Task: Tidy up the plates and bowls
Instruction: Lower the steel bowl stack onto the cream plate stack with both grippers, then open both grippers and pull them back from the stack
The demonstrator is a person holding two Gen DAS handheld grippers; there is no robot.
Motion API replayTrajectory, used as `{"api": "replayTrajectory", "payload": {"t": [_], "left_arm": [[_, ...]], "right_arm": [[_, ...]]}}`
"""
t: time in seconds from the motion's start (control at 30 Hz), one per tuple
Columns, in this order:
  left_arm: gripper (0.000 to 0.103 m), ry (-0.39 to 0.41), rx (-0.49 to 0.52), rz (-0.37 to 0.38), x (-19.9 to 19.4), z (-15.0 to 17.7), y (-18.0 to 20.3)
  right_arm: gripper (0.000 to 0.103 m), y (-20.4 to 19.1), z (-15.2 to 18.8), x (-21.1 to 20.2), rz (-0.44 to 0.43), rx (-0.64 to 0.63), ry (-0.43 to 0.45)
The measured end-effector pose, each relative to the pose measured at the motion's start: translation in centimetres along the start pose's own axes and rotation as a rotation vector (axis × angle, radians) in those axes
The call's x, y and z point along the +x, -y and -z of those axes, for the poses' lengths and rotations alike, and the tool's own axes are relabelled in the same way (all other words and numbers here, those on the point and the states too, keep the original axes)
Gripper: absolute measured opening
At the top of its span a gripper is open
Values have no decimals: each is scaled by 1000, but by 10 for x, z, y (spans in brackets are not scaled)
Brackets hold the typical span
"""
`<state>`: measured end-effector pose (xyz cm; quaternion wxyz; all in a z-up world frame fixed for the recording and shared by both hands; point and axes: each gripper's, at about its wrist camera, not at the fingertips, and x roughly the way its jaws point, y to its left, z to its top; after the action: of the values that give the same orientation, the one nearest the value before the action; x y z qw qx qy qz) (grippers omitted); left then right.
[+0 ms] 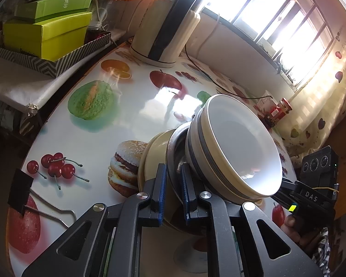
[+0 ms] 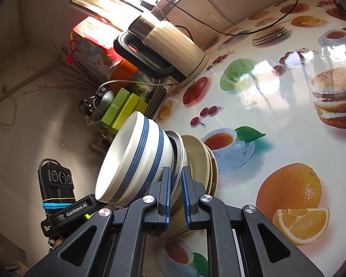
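On the left of the left wrist view, green boxes (image 1: 48,30) sit stacked on a side shelf, and a kettle (image 1: 163,34) stands at the far edge of the bench (image 1: 136,106), whose glossy top is printed with fruit and burgers. Toward the middle, the left tongs (image 1: 174,190) are clamped on the rim of a metal plate (image 1: 176,147). That plate sits in a stack with cream plates (image 1: 151,159) below it and a blue-striped bowl (image 1: 233,147) on top. The right tongs (image 2: 176,192), seen in the right wrist view, are pressed together on the same metal rim from the opposite side. In both views the whole stack looks tilted and seems lifted off the bench, though I cannot be sure. On the far right stands a red jar (image 1: 282,109) near the curtain.

The gathering looks done, since plates and bowl are already nested. What seems left is carrying the stack and setting it down somewhere.
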<state>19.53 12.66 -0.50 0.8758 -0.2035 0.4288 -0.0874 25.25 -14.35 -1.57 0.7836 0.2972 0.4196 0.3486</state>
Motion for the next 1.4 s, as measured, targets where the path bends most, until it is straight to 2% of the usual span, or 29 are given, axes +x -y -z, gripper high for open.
{"api": "replayTrajectory", "payload": {"t": [0.3,0.47,0.53,0.67,0.73,1.0,1.4], "left_arm": [[13,-4,2,-10,0,0,0],[15,-1,12,-28,-1,2,3],[21,2,12,-42,-3,3,3],[25,5,20,-50,-7,5,3],[30,8,16,-61,-11,5,3],[34,26,29,-77,-24,12,9],[34,58,113,-192,-37,36,30]], "right_arm": [[12,1,-1,-1,20,-13,6],[23,-1,-2,-6,44,-23,18],[29,-1,-1,-10,49,-22,25],[40,-4,-1,-16,60,-30,42],[42,-6,0,-18,70,-40,47],[46,-18,8,-24,115,-87,56],[53,-38,28,-42,200,-189,67]]}}
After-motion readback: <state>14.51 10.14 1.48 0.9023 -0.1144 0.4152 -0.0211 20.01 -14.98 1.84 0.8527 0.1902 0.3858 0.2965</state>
